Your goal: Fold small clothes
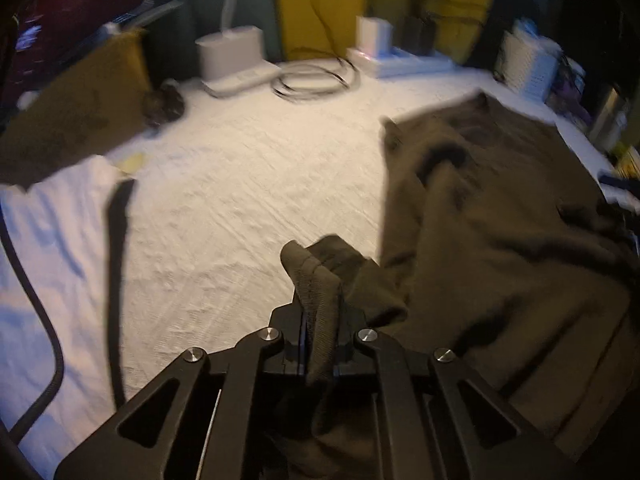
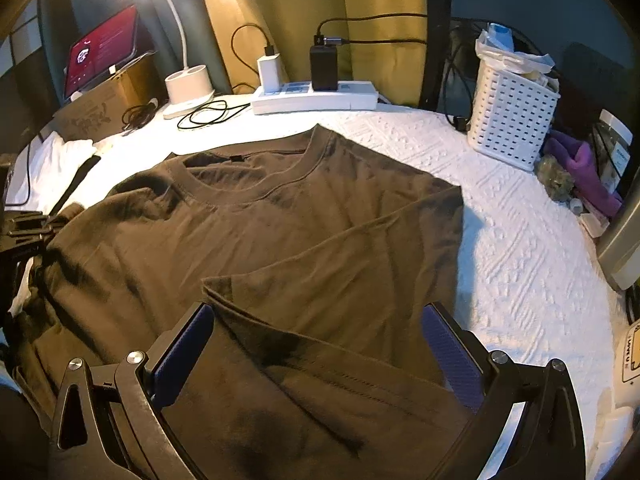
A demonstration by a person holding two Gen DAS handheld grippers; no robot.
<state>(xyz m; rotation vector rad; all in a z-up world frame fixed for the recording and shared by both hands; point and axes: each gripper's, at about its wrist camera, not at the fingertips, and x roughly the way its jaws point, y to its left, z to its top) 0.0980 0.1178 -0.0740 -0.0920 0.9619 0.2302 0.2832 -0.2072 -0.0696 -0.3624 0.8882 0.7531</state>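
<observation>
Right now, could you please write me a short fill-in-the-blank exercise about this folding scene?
1. The left gripper is shut on a fold of the dark olive-brown cotton ____.
2. The right gripper hovers over that garment with its jaws ____.
3. The white perforated plastic basket stands on the ____ textured bedspread.

Missing words: T-shirt; open; white

A dark olive-brown cotton T-shirt [image 2: 280, 232] lies spread flat, collar away, its right sleeve folded inward between the wide-apart right tongs [image 2: 316, 344]; the left tongs [image 1: 320, 320] pinch a bunched edge.
</observation>
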